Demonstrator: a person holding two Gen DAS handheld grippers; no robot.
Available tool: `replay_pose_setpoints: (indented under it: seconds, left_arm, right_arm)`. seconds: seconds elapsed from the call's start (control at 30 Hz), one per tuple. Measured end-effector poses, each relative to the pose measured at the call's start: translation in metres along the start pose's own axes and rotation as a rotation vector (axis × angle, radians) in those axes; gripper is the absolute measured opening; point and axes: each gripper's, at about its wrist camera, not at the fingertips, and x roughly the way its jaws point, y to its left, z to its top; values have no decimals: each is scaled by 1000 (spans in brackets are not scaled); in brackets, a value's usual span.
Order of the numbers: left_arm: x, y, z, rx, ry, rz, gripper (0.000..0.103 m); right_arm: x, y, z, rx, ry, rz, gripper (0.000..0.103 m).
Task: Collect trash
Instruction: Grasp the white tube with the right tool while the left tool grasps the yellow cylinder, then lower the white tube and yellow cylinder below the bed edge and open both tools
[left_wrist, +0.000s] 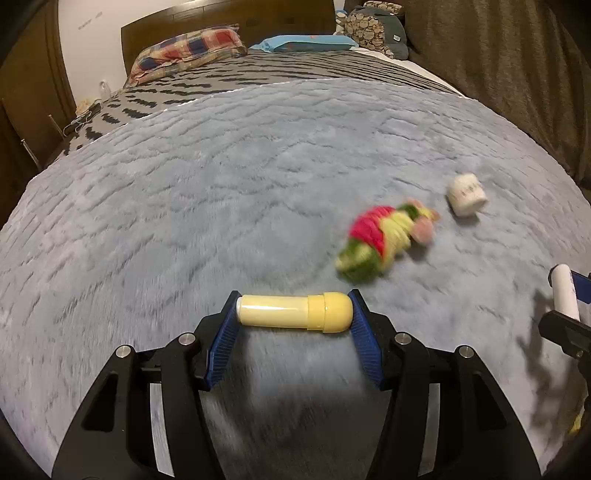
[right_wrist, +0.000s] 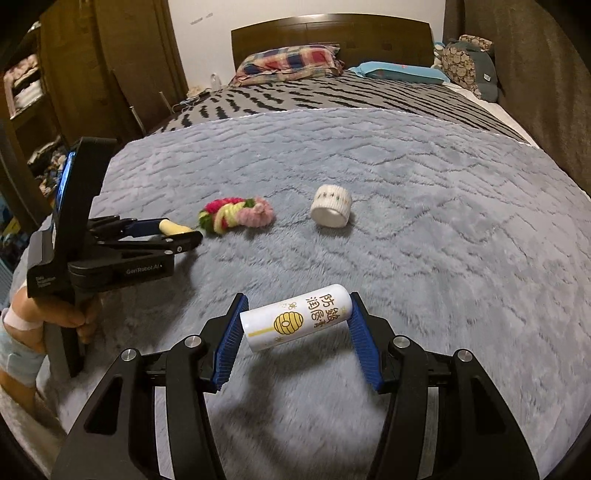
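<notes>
Yellow tube (left_wrist: 293, 312) apparently between left gripper (left_wrist: 293, 314) pads

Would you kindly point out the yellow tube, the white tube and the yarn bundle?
yellow tube (left_wrist: 291, 312): left wrist view, mid-body.
white tube (right_wrist: 299, 317): right wrist view, printed label.
yarn bundle (right_wrist: 236, 216): right wrist view, middle.

Pale yellow tube (left_wrist: 293, 312), grey-blue blanket (left_wrist: 221, 192)
</notes>
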Motion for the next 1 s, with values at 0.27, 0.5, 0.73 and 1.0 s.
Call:
replay_pose_setpoints:
  seconds: [0.27, 0.5, 0.73, 1.0]
  left_arm:
    - [-50, -24, -47, 24, -3, -26, 55]
    - [-116, -39, -91, -19, -73, -69, 55]
    - [-169, -58, -126, -19, -133, -74, 55]
    - [-200, -79, -179, -23, -138, -110, 55]
  right_arm:
    - [-30, 6, -25, -5, -18, -26, 56]
    - [-74, 17, -49, -14, -59, -39, 56]
    - [-117, 32, -73, -20, -112, -33, 56]
    - [-144, 55, -123, -42, -118, -27, 56]
